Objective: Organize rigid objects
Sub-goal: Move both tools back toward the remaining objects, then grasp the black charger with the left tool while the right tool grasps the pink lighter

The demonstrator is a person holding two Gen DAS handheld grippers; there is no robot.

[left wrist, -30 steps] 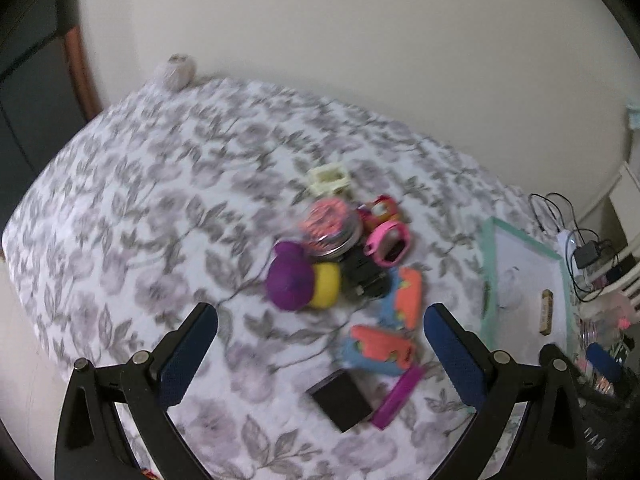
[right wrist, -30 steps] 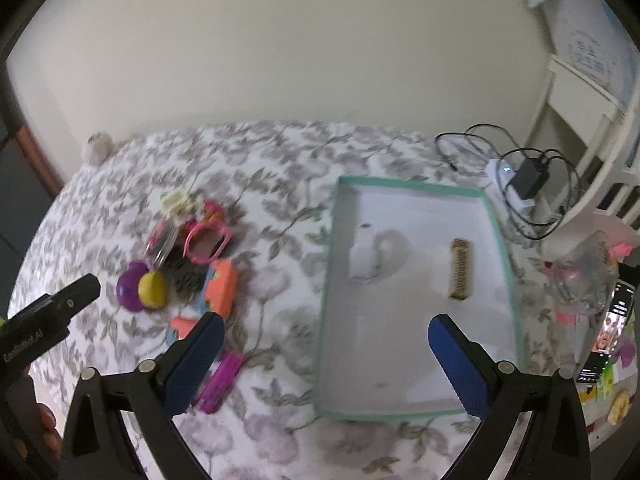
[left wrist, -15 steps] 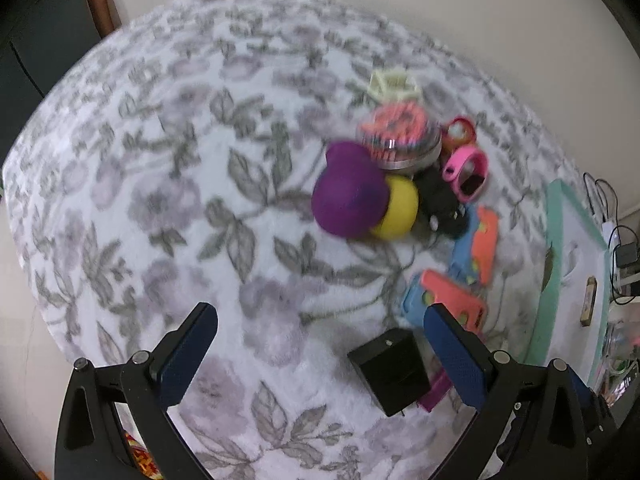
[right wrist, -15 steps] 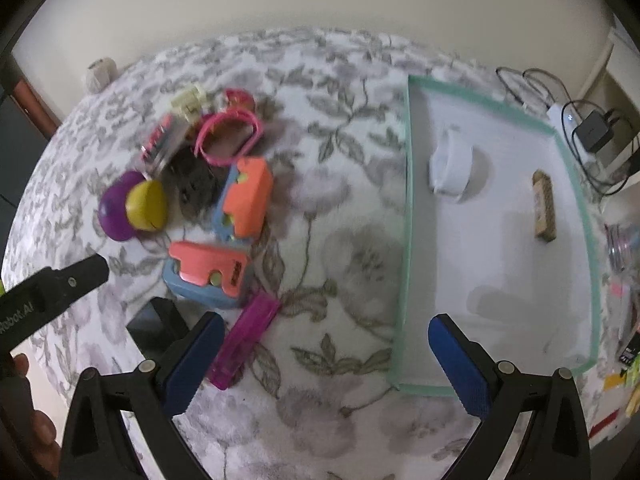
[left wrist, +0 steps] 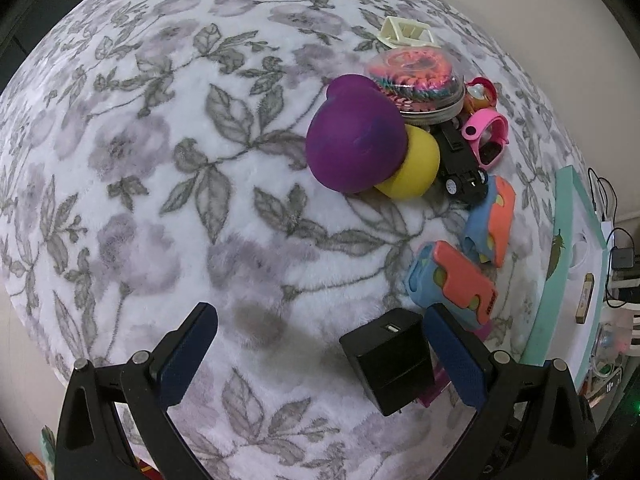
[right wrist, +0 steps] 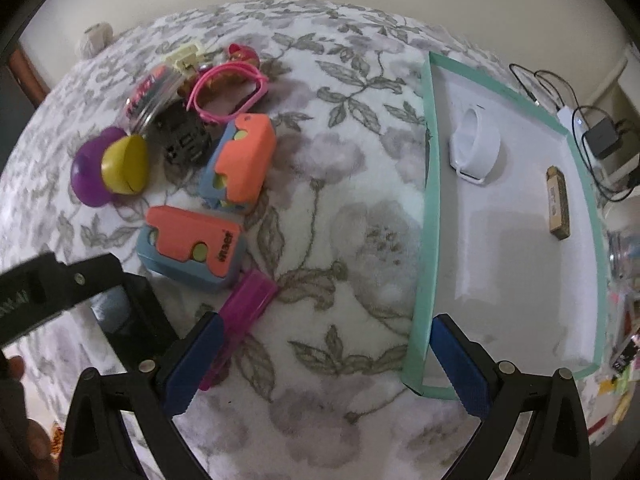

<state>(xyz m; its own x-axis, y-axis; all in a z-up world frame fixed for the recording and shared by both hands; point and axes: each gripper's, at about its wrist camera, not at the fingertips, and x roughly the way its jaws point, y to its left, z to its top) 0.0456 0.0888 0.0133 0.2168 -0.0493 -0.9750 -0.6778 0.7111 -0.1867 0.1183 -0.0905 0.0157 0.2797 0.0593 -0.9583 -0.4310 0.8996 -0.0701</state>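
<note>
1. blanket [left wrist: 160, 160] with its grey leaf print fills most of what we see. against the views of a second ago it sits far closer under both cameras, so we judge that both arms have dropped toward the bed.

2. tray [right wrist: 430, 200], teal-rimmed, lies on the blanket's right side and already holds a white ring-shaped piece [right wrist: 476, 146] and a small brown bar [right wrist: 557, 200]. we take it as the place for sorted things.

3. pile of loose toys sits well left of the tray: a purple ball [left wrist: 356, 144] touching a yellow ball [left wrist: 416, 168], a clear jar of coloured bands [left wrist: 416, 80], a pink watch [left wrist: 488, 140] and two orange-and-blue blocks [left wrist: 452, 284].

4. left gripper [left wrist: 320, 356] has its fingers wide apart. the black cube [left wrist: 390, 364], which was ahead of it half a second ago, now lies between them, touching or just beside the right finger. we judge it the next pick, with only the closing left.

5. right gripper [right wrist: 324, 364] hangs just left of the tray's near corner, fingers apart and holding nothing, with a magenta bar [right wrist: 244, 312] by its left finger.

6. risk, as we see it: the cube sits off-centre in the left gripper, so closing may push it sideways.
</note>
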